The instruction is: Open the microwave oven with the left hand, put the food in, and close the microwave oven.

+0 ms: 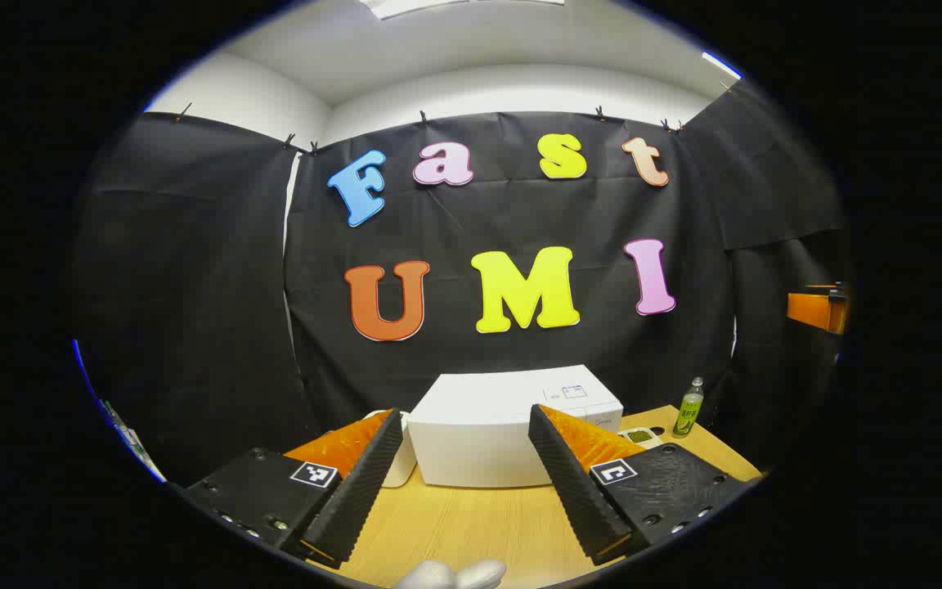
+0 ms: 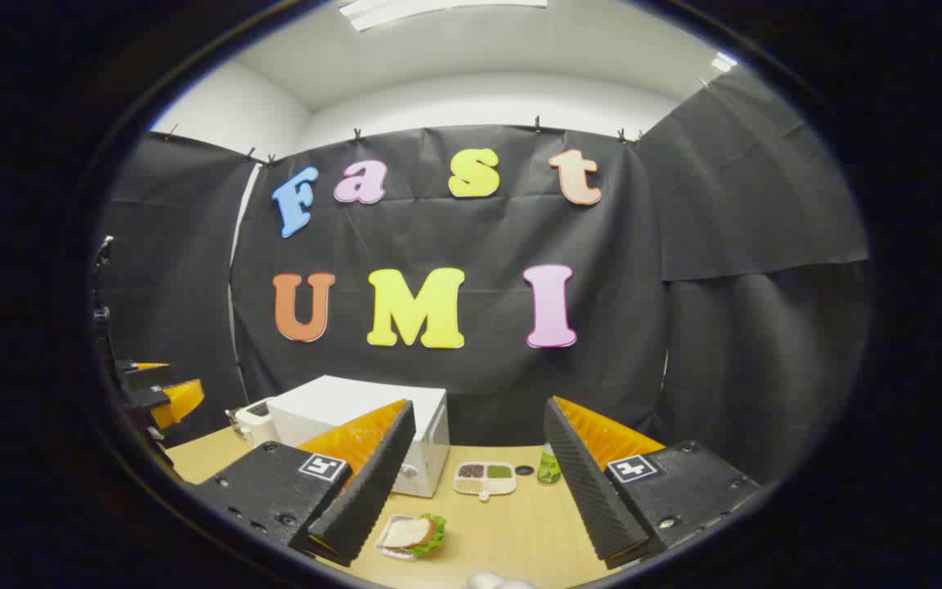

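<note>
Both views look forward and level over the wooden surface (image 1: 455, 523) toward the booth's back wall. The left gripper view faces the white microwave (image 1: 512, 425) squarely; the right gripper view sees the same microwave (image 2: 356, 425) obliquely, from farther right.

Left gripper (image 1: 464, 483): fingers spread, bare table (image 1: 471, 523) between them, open up to the closed microwave (image 1: 504, 433) dead ahead. Small white appliance (image 1: 400, 466) behind the left finger; green bottle (image 1: 689, 407) beyond the right finger.

Right gripper (image 2: 471, 491): sandwich plate (image 2: 410, 534) just inside the left finger; divided dish (image 2: 485, 478) and bottle (image 2: 549, 466) ahead in the gap.
</note>
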Demonstrator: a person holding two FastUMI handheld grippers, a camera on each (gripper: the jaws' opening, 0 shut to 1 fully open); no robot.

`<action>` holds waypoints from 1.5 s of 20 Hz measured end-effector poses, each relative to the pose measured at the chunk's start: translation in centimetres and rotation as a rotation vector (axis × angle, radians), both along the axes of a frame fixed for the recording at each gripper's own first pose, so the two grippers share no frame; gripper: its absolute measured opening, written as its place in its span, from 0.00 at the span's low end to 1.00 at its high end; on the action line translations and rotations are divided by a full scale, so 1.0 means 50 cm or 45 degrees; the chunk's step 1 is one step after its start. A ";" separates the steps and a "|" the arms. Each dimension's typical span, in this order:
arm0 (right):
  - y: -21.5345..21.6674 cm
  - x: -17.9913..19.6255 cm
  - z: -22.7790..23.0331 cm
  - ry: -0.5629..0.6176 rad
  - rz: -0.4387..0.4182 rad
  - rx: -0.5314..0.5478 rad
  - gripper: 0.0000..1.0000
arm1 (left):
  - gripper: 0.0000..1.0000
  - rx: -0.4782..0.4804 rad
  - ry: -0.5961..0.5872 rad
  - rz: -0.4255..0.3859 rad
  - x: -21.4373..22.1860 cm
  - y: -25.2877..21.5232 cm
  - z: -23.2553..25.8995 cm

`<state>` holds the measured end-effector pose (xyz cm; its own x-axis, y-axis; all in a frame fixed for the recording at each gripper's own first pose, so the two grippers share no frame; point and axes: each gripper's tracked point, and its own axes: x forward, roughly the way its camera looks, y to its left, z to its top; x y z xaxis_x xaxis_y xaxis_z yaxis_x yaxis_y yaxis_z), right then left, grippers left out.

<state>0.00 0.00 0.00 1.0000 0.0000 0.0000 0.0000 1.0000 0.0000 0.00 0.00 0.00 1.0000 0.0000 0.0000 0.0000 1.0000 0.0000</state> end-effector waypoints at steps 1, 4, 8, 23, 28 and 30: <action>0.000 0.000 0.001 -0.001 0.001 -0.004 0.96 | 0.96 -0.001 0.003 0.001 0.001 -0.002 -0.002; 0.004 0.003 0.000 0.001 0.012 -0.012 0.96 | 0.96 0.000 0.001 0.005 0.007 -0.001 -0.002; 0.005 0.008 -0.006 0.016 0.018 -0.009 0.96 | 0.96 0.008 0.004 0.011 0.012 -0.004 -0.008; -0.056 -0.005 -0.003 0.042 -0.057 -0.045 1.00 | 0.96 0.040 0.005 -0.186 0.178 -0.201 -0.180; -0.089 -0.024 -0.033 0.115 -0.135 -0.058 0.96 | 0.96 0.024 0.118 -0.286 0.281 -0.305 -0.291; -0.098 -0.027 -0.043 0.144 -0.161 -0.073 1.00 | 0.96 0.028 0.143 -0.288 0.328 -0.327 -0.326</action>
